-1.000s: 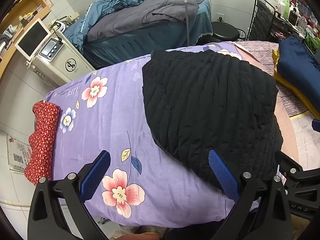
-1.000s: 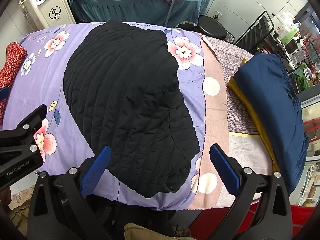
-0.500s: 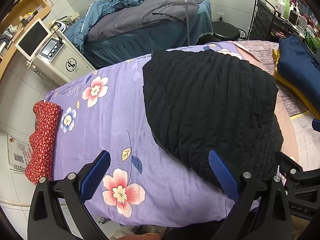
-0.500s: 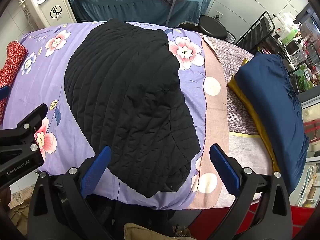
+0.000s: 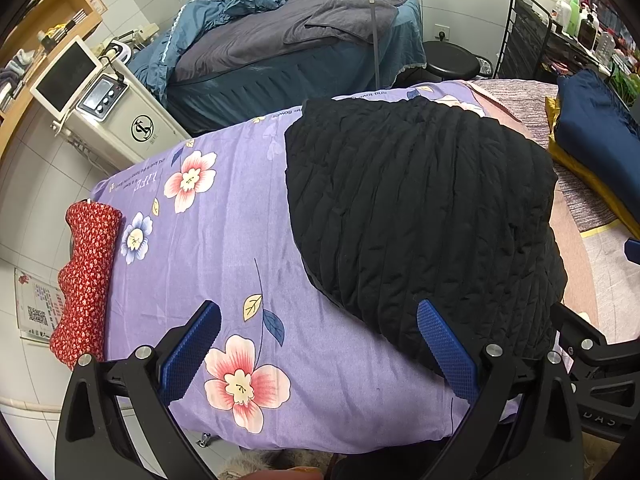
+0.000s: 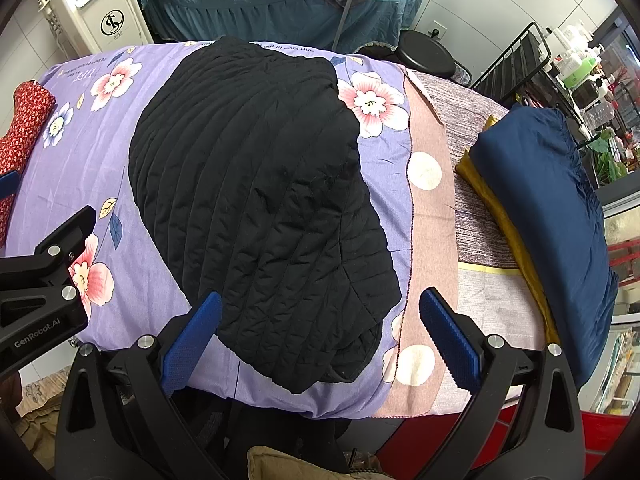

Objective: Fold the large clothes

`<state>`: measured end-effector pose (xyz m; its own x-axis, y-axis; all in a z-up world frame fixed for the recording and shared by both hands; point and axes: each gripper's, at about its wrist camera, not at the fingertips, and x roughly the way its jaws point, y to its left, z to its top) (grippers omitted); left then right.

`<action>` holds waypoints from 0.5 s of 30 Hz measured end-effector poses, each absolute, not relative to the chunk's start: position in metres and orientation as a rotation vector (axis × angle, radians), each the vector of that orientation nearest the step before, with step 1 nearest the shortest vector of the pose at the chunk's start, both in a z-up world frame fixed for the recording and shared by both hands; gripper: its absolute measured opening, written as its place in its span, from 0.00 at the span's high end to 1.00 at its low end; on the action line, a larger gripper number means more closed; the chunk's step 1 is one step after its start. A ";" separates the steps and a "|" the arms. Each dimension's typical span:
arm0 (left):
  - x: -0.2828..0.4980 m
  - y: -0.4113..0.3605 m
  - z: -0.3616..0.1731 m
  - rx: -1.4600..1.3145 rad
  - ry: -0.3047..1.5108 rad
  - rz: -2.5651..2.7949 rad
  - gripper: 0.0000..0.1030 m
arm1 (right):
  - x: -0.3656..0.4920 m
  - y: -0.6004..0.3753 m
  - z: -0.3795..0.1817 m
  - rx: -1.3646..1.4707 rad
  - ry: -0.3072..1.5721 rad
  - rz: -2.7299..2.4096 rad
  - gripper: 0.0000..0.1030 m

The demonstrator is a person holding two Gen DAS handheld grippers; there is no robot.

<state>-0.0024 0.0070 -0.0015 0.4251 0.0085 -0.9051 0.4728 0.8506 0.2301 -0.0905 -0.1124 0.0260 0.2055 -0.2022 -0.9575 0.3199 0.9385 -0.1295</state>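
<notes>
A black quilted garment (image 5: 420,208) lies folded flat on a table covered by a purple flowered sheet (image 5: 224,240); it also shows in the right wrist view (image 6: 260,200). My left gripper (image 5: 320,344) is open and empty, held above the table's near edge to the left of the garment's near corner. My right gripper (image 6: 320,328) is open and empty, held above the garment's near edge. Neither touches the cloth.
A red patterned cushion (image 5: 84,276) lies at the table's left end. A folded navy and yellow pile (image 6: 548,216) lies on the right. A white machine (image 5: 108,120), a massage bed (image 5: 288,60) and a black rack (image 5: 532,36) stand behind.
Almost nothing: both grippers stay open above the near edge, with a very slight drift of the views.
</notes>
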 end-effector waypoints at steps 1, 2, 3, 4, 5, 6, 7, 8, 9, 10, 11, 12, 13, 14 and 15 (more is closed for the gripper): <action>0.001 0.006 -0.001 0.499 1.105 -0.305 0.06 | -0.090 -0.112 0.026 0.105 1.315 -0.365 0.05; 0.002 0.007 -0.002 0.499 1.107 -0.305 0.06 | -0.090 -0.112 0.026 0.105 1.315 -0.365 0.05; 0.002 0.007 -0.002 0.500 1.109 -0.306 0.06 | -0.090 -0.112 0.026 0.104 1.316 -0.365 0.05; 0.002 0.008 -0.002 0.500 1.110 -0.306 0.06 | -0.090 -0.112 0.025 0.104 1.316 -0.365 0.05; 0.002 0.009 -0.002 0.500 1.111 -0.306 0.06 | -0.090 -0.112 0.025 0.104 1.316 -0.365 0.05; 0.001 0.010 -0.002 0.499 1.111 -0.307 0.06 | -0.091 -0.112 0.024 0.104 1.316 -0.365 0.05; 0.001 0.011 -0.002 0.499 1.111 -0.307 0.06 | -0.090 -0.112 0.024 0.104 1.316 -0.365 0.05; 0.001 0.012 -0.002 0.498 1.110 -0.307 0.06 | -0.090 -0.112 0.024 0.104 1.317 -0.365 0.05; 0.001 0.013 -0.002 0.498 1.111 -0.307 0.06 | -0.090 -0.112 0.024 0.104 1.317 -0.365 0.05; 0.001 0.006 -0.007 0.500 1.113 -0.308 0.06 | -0.090 -0.112 0.025 0.103 1.317 -0.365 0.05; 0.001 0.006 -0.007 0.499 1.114 -0.308 0.06 | -0.090 -0.112 0.025 0.103 1.316 -0.365 0.05; 0.002 0.006 -0.007 0.499 1.115 -0.308 0.06 | -0.090 -0.112 0.024 0.103 1.317 -0.365 0.05; 0.002 0.006 -0.007 0.497 1.117 -0.308 0.06 | -0.090 -0.112 0.025 0.104 1.317 -0.365 0.05; 0.002 0.006 -0.007 0.496 1.118 -0.309 0.06 | -0.090 -0.112 0.024 0.104 1.318 -0.365 0.05; 0.002 0.007 -0.008 0.494 1.121 -0.311 0.06 | -0.089 -0.112 0.025 0.104 1.319 -0.366 0.05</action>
